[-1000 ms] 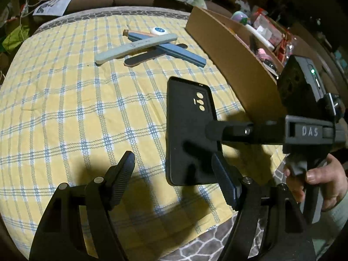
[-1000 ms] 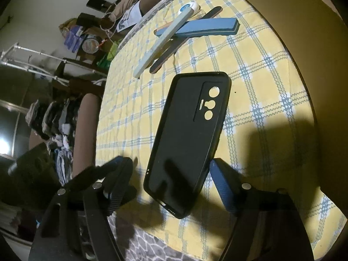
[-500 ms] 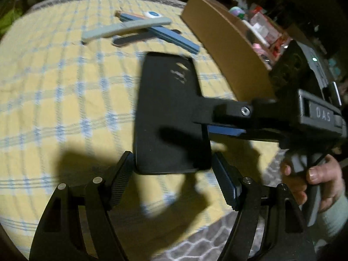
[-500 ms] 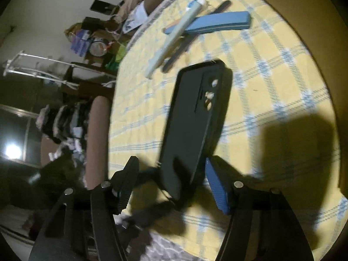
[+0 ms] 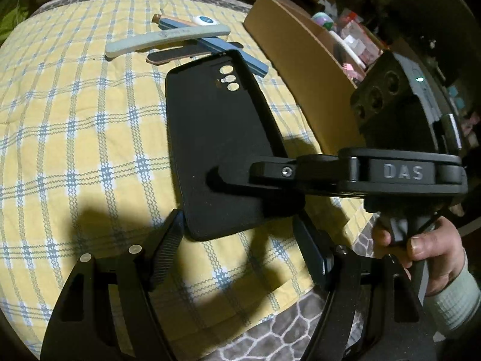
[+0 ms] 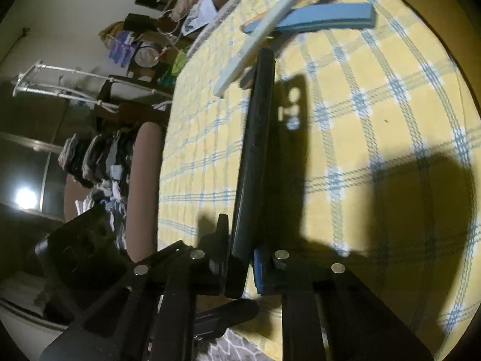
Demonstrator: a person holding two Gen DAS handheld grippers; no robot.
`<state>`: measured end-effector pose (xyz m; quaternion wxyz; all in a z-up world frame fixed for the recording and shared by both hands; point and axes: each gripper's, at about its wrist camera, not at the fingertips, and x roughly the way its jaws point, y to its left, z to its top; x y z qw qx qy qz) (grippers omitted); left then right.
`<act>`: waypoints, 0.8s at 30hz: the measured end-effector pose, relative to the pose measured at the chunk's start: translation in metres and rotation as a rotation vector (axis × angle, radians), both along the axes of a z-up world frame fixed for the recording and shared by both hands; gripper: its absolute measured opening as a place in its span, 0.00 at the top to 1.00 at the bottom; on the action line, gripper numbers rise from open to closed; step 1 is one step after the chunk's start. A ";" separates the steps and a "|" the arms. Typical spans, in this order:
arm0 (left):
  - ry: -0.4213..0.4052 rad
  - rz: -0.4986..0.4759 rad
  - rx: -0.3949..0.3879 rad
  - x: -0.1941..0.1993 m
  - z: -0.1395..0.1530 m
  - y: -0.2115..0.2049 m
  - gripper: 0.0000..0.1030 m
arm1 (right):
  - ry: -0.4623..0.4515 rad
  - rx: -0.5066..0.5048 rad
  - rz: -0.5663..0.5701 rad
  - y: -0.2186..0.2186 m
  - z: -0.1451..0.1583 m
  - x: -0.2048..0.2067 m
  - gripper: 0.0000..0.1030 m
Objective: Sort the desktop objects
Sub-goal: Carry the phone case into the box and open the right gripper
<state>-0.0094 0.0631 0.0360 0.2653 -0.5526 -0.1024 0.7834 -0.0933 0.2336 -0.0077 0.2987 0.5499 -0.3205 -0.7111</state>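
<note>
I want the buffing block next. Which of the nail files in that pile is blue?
The thick blue block, lying crosswise under the pale curved file; the third file is dark and thin.

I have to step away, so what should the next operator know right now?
Right gripper: jaws have just been closing and are now shut on the black phone case, gripping it near its lower end, tilted up off the yellow checked cloth.
Left gripper: open, empty, just below the case.
Still on the cloth: the crossed pile of nail files.
Cardboard box stands at the right.
Done: case picked up.
Left: place the case, then sort the files.
</note>
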 end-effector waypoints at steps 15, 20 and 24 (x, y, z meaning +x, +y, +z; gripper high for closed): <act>0.056 0.051 0.080 -0.006 0.011 -0.009 0.56 | 0.084 -0.097 0.048 -0.011 0.038 0.008 0.89; 0.145 0.023 0.049 -0.008 0.045 0.009 0.58 | 0.115 -0.134 0.015 0.003 0.058 0.007 0.89; 0.203 -0.029 0.072 -0.025 0.078 0.044 0.58 | 0.171 -0.179 -0.052 0.037 0.088 0.004 0.89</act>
